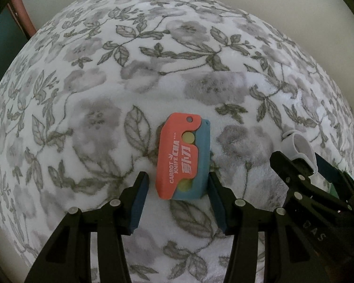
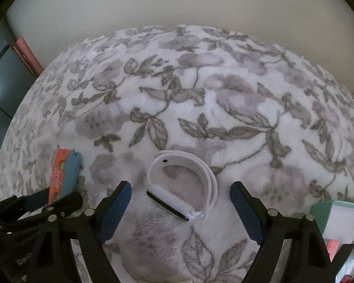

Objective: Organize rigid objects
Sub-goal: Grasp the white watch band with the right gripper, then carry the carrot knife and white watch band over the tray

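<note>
A: Carrot knife (image 1: 182, 157), printed "CARROT KNIFE", a flat orange and blue plastic toy, lies on the fluffy floral blanket (image 1: 101, 99), between the left gripper (image 1: 178, 184) fingers, which stand apart.

B: And the white rubber watch band (image 2: 184, 184) (curled in a loop) lies between the spread fingers of the right gripper (image 2: 180, 194).

An orange-and-blue carrot knife (image 1: 183, 156) lies flat on the floral blanket (image 1: 106, 82). A white wristband (image 2: 184, 184), looped shut, rests on its edge just beside it.

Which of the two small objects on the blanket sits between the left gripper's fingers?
The orange-and-blue carrot knife, flat and printed; the white wristband lies before the right gripper.
</note>
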`<state>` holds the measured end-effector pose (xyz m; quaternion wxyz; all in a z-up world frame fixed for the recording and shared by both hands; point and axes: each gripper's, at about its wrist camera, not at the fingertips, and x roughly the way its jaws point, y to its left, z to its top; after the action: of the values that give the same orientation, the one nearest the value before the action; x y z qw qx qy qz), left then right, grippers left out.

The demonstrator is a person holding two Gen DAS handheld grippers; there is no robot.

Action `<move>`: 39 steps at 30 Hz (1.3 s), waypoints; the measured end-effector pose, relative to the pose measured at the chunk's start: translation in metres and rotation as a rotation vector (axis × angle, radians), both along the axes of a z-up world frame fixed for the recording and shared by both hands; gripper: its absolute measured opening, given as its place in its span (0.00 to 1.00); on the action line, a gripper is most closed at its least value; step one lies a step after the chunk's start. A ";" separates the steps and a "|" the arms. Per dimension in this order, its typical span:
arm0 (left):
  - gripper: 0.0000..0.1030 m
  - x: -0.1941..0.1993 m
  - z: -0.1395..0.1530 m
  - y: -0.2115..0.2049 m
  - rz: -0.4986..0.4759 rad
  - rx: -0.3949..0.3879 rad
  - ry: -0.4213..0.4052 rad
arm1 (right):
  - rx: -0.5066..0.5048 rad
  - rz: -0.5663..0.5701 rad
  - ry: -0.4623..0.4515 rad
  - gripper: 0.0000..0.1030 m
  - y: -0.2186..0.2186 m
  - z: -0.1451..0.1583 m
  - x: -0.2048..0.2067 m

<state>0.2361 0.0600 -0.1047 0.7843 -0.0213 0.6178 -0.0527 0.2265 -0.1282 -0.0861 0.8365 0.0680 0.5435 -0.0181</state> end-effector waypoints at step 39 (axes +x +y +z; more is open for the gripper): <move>0.42 -0.048 0.078 -0.061 -0.089 -0.117 -0.130 | 0.008 -0.093 -0.092 0.53 -0.033 0.064 -0.075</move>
<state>0.1883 -0.0005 -0.0268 0.8170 -0.0363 0.5618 -0.1246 0.1518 -0.1612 -0.0224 0.8584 0.0973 0.5009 -0.0516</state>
